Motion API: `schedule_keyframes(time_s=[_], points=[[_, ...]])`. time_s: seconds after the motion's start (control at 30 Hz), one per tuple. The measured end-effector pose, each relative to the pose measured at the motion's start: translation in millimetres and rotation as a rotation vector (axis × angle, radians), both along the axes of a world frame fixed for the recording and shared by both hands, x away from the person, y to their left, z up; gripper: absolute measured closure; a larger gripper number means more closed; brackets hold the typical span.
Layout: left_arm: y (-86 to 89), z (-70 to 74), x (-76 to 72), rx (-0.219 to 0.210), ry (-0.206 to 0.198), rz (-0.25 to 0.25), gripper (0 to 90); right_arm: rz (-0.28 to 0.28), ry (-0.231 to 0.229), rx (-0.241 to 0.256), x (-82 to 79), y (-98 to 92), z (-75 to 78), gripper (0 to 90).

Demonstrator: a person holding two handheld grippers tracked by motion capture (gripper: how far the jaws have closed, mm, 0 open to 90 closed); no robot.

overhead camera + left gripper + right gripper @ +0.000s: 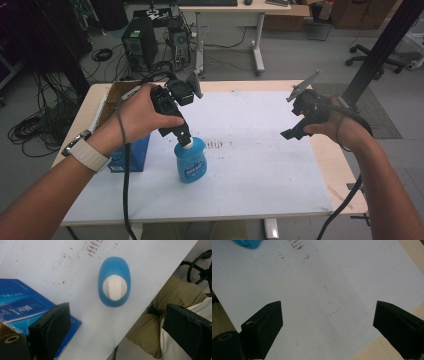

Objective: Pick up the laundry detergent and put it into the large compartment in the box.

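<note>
left gripper (184, 137) open, directly above upright blue bottle (190, 162); right gripper (290, 134) open, well apart over white sheet (260, 150).

A person at a table, forearms bare, wears a white ribbed watch strap with a metal case (84, 150) on the left wrist and olive-khaki trousers (172, 302) with a pale cream shirt hem (197, 307) above them. Each hand carries a black handheld gripper: the left black two-jaw gripper (184, 137) and the right black two-jaw gripper (289, 133) each bear a grey three-cornered plate on top, and a black cable (125, 190) trails down from each. The blocky matte-black jaws carry small screw holes on their top faces, and a round brass-rimmed fitting (225, 337) sits at the base beside the jaw.
</note>
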State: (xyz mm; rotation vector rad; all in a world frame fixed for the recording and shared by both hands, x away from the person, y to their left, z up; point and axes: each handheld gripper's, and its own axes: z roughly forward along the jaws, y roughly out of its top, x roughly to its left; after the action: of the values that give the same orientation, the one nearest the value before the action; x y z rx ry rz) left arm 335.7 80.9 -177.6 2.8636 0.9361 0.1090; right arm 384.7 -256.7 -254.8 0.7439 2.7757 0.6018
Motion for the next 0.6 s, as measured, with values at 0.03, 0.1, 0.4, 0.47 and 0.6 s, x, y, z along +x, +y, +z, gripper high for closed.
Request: schedule_keyframes(time_s=[0.03, 0.1, 0.4, 0.47, 0.6], points=[[-0.6, -1.4, 1.0, 0.000, -0.002, 0.005, 8.8, 0.000, 0.000, 0.002, 0.2, 0.4, -0.4, 9.1], [-1.0, -3.6, 2.2, -0.005, 0.001, 0.005, 8.8, 0.000, 0.002, 0.003, 0.6, 1.1, -0.8, 9.1], [-4.9, -14.6, 5.5, -0.009, 0.017, -0.039, 8.8, 0.005, 0.004, 0.002, 2.8, 3.1, -1.0, 9.1], [-6.0, -16.8, 6.1, -0.005, 0.019, -0.051, 8.8, 0.005, 0.006, 0.001, 2.7, 3.3, -1.1, 9.1], [-7.6, -18.8, 7.3, -0.009, 0.017, -0.058, 8.8, 0.005, 0.005, 0.000, 2.5, 3.2, -1.2, 9.1]])
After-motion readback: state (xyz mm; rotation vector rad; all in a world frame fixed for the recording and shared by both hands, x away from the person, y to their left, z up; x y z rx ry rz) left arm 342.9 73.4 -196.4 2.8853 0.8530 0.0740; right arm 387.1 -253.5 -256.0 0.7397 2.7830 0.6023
